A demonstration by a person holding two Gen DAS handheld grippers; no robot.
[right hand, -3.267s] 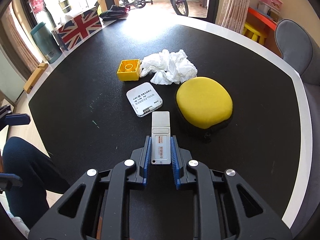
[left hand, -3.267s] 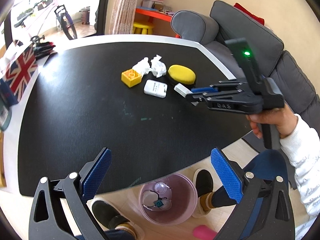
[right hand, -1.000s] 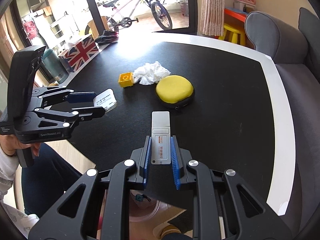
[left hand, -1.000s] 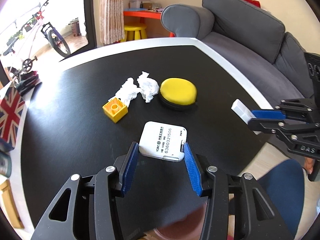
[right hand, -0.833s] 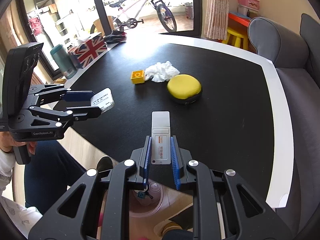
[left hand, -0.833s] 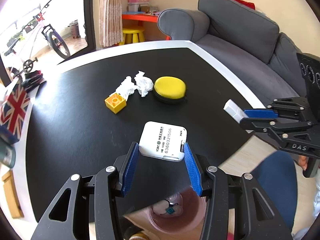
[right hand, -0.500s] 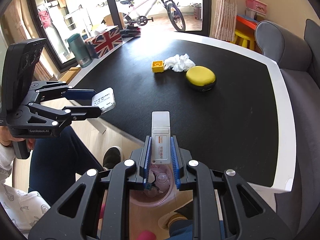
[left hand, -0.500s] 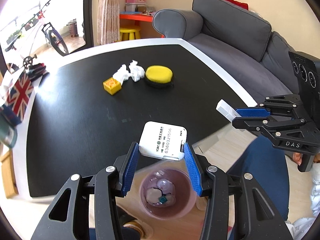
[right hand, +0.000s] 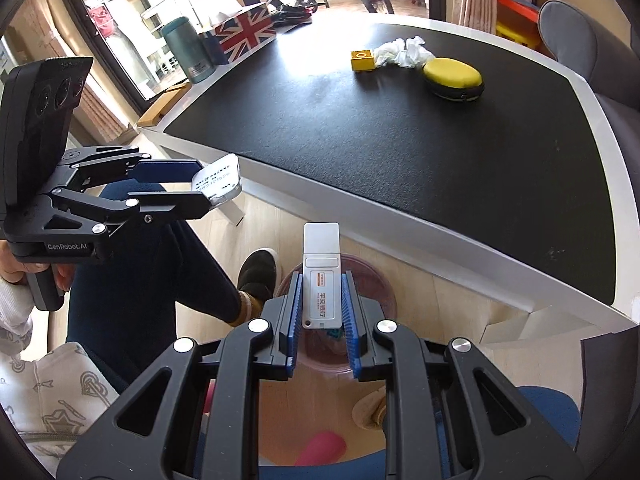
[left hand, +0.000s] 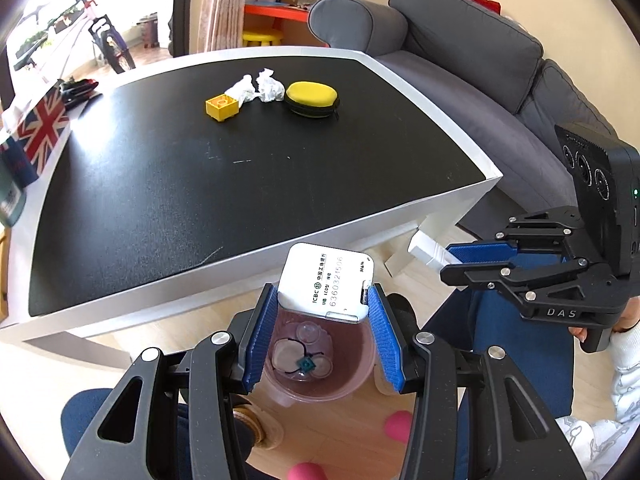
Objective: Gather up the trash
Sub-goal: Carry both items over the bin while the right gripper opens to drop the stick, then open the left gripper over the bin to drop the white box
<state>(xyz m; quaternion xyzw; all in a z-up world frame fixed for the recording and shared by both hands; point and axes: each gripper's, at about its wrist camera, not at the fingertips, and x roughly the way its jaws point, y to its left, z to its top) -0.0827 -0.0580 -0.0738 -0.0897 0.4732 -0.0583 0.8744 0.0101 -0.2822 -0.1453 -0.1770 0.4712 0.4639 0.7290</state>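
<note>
My left gripper (left hand: 323, 308) is shut on a flat white square device (left hand: 326, 282) with printed numbers, held just above a pink bin (left hand: 320, 364) on the floor. The bin holds clear plastic pieces. My right gripper (right hand: 321, 300) is shut on a narrow white stick-shaped device (right hand: 321, 268), also over the pink bin (right hand: 372, 280). Each gripper shows in the other's view: the right gripper (left hand: 434, 254) at right, the left gripper (right hand: 216, 186) at left. Crumpled white tissues (left hand: 258, 87) lie far back on the black table (left hand: 180, 184).
A yellow toy brick (left hand: 222, 108) and a yellow oval case (left hand: 313, 98) sit beside the tissues. A Union Jack box (left hand: 40, 128) and a teal bottle (right hand: 188, 49) stand at the table's far side. A grey sofa (left hand: 472, 64) flanks the table. The person's legs and shoes surround the bin.
Both grippers have drawn back off the table and sunk toward the floor, each keeping its white device. The pink bin has come into view beneath them.
</note>
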